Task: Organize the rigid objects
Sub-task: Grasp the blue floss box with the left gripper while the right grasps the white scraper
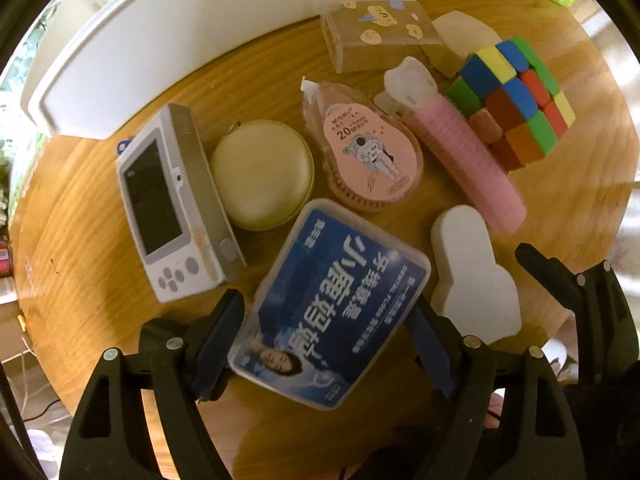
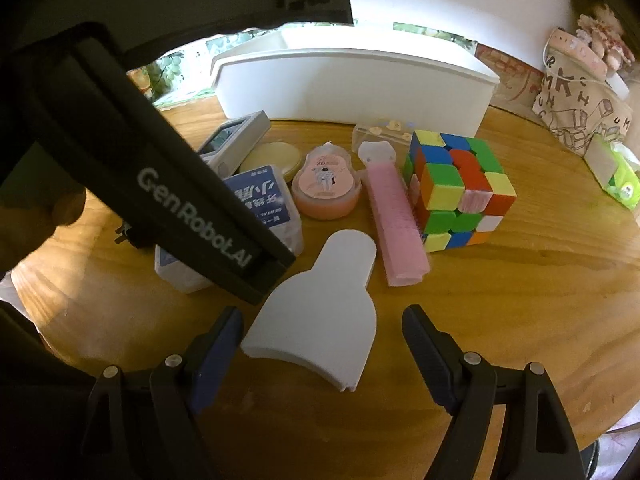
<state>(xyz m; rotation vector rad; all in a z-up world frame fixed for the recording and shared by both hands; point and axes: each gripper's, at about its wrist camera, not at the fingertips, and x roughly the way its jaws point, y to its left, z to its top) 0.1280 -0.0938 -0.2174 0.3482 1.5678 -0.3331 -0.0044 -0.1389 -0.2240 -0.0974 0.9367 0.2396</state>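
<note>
Evidently the left gripper (image 1: 326, 344) straddled the blue floss box (image 1: 332, 308) on the wooden table (image 1: 80, 208), fingers parted alongside its long edges. Light, rigid, slick plastic; grip mid-sides. Right gripper (image 2: 322, 344) stood open.

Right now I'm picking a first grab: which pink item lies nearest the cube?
The long pink hair roller, lying against the cube; the round pink correction tape sits farther left.
</note>
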